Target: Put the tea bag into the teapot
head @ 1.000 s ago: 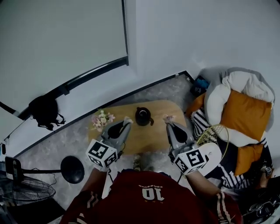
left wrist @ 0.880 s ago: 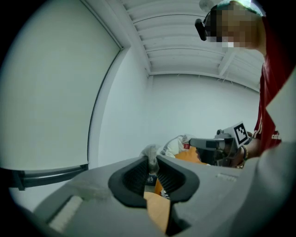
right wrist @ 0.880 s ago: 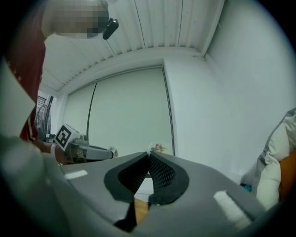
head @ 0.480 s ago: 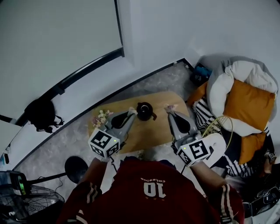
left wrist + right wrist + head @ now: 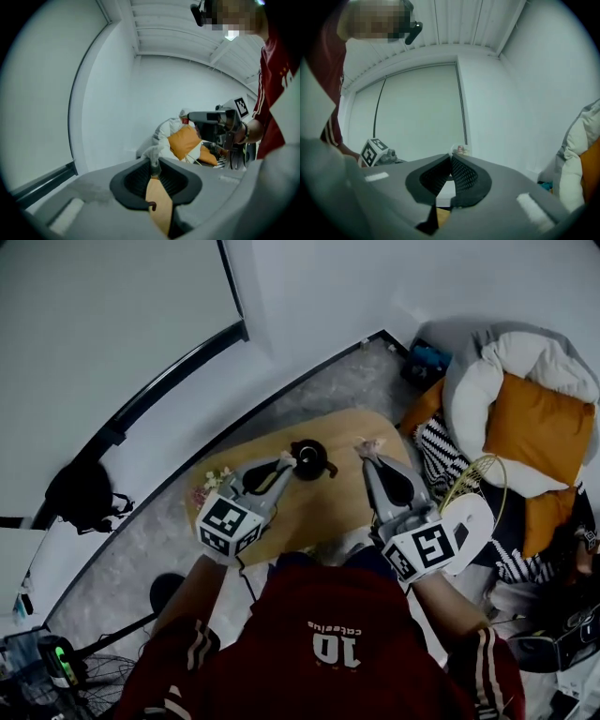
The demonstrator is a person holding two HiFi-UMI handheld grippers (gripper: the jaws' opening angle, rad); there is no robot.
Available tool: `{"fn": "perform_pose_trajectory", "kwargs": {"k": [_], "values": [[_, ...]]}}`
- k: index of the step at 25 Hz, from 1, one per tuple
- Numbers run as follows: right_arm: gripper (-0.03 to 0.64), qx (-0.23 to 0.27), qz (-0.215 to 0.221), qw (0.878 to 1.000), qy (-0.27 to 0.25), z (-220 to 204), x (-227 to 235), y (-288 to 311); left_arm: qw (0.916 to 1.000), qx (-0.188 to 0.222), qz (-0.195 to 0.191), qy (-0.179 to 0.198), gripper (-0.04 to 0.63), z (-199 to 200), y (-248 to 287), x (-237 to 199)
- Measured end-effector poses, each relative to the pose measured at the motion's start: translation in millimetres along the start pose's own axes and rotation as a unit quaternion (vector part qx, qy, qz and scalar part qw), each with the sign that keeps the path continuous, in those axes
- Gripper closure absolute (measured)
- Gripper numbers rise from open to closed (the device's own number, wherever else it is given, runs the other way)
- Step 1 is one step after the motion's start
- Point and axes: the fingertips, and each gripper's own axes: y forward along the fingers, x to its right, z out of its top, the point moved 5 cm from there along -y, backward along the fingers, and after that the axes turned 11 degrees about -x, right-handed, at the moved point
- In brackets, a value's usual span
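A black teapot (image 5: pixel 309 457) stands at the far middle of the oval wooden table (image 5: pixel 319 510). My left gripper (image 5: pixel 289 461) hangs just left of the teapot, shut on a small whitish gauzy piece (image 5: pixel 151 156) that looks like the tea bag. My right gripper (image 5: pixel 367 446) is held to the teapot's right, over the table's right end. It is shut on a small white piece with a red mark (image 5: pixel 460 150); I cannot tell whether that is a tag or a wrapper. The left gripper view shows that same piece (image 5: pixel 185 117) at the right gripper's tip.
A small bunch of flowers (image 5: pixel 214 480) lies at the table's left end. Orange and white cushions (image 5: pixel 539 423) are piled at the right, with a striped one (image 5: pixel 441 457) near the table. A dark bag (image 5: pixel 80 495) sits by the wall at the left.
The head view has shifted. My left gripper has closed in on the teapot's left side. The right gripper keeps about the same distance from the teapot. Both jaws stay as they were.
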Motion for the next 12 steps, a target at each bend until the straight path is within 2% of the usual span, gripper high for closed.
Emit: {"fn": "perform_pose_trajectory", "kwargs": {"k": [3, 8, 12], "values": [[0.620, 0.001, -0.012, 1.000, 0.012, -4.4, 7.4, 0.8, 0.9994, -0.026, 0.009, 0.019, 0.542, -13.6, 22.8, -9.1], [0.620, -0.002, -0.023, 0.999, 0.036, -15.7, 20.7, -0.8, 0.9905, -0.078, 0.039, 0.106, 0.541, -39.0, 65.8, -14.8], [0.618, -0.012, -0.024, 0.999, 0.044, -21.7, 29.5, -0.3, 0.9866, -0.112, 0.033, 0.114, 0.541, -57.3, 96.5, -17.1]]}}
